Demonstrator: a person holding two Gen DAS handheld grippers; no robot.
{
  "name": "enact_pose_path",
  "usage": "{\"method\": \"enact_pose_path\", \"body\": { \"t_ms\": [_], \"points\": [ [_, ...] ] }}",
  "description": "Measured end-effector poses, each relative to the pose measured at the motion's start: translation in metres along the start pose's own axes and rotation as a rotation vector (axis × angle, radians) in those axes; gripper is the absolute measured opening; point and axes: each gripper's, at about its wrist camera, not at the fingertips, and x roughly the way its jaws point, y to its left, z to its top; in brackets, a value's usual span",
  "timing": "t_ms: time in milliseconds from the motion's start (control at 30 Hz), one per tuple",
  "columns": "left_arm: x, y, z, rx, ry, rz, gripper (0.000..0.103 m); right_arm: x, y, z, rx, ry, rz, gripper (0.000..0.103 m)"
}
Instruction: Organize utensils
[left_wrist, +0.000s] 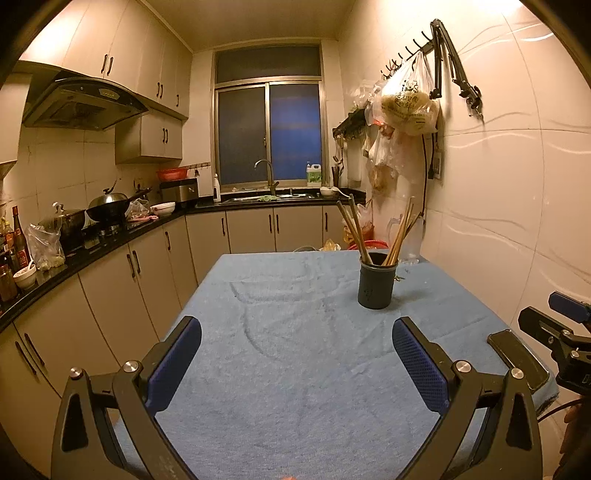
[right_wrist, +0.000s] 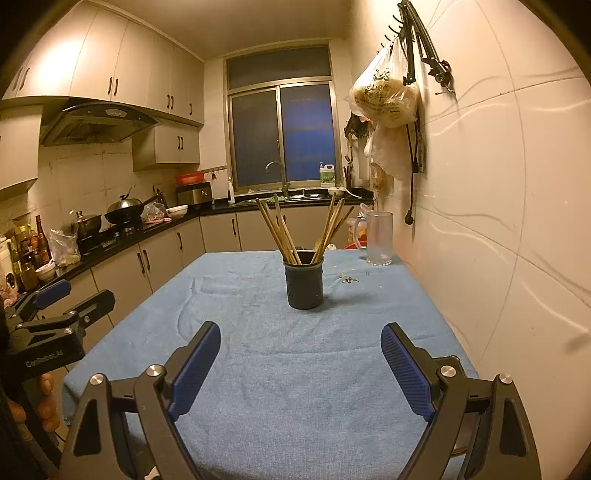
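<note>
A dark round utensil holder (left_wrist: 377, 281) stands on the blue cloth-covered table (left_wrist: 280, 362), holding several wooden chopsticks (left_wrist: 356, 230) that lean left and right. It also shows in the right wrist view (right_wrist: 304, 284), with its chopsticks (right_wrist: 280, 232). My left gripper (left_wrist: 297, 328) is open and empty above the near part of the table, well short of the holder. My right gripper (right_wrist: 301, 334) is open and empty, also short of the holder. The right gripper's body shows at the right edge of the left wrist view (left_wrist: 554, 332).
A clear glass mug (right_wrist: 378, 238) stands at the table's far right by the wall. Small scraps (right_wrist: 349, 278) lie right of the holder. A dark phone (left_wrist: 517, 360) lies at the table's right edge. Bags (left_wrist: 406, 107) hang on the wall. Kitchen counter (left_wrist: 92, 251) runs along the left.
</note>
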Motion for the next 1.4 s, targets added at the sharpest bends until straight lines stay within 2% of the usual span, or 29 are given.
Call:
{"method": "enact_pose_path", "body": {
  "t_ms": [800,1400],
  "points": [
    [0.014,0.007,0.009,-0.002,-0.001,0.010,0.103,0.015,-0.002,0.017,-0.014,-0.013,-0.010,0.091],
    [0.040,0.008,0.015,0.000,0.024,-0.003,0.103,0.044,-0.003,0.022,-0.016,0.021,-0.014,0.091]
  ]
}}
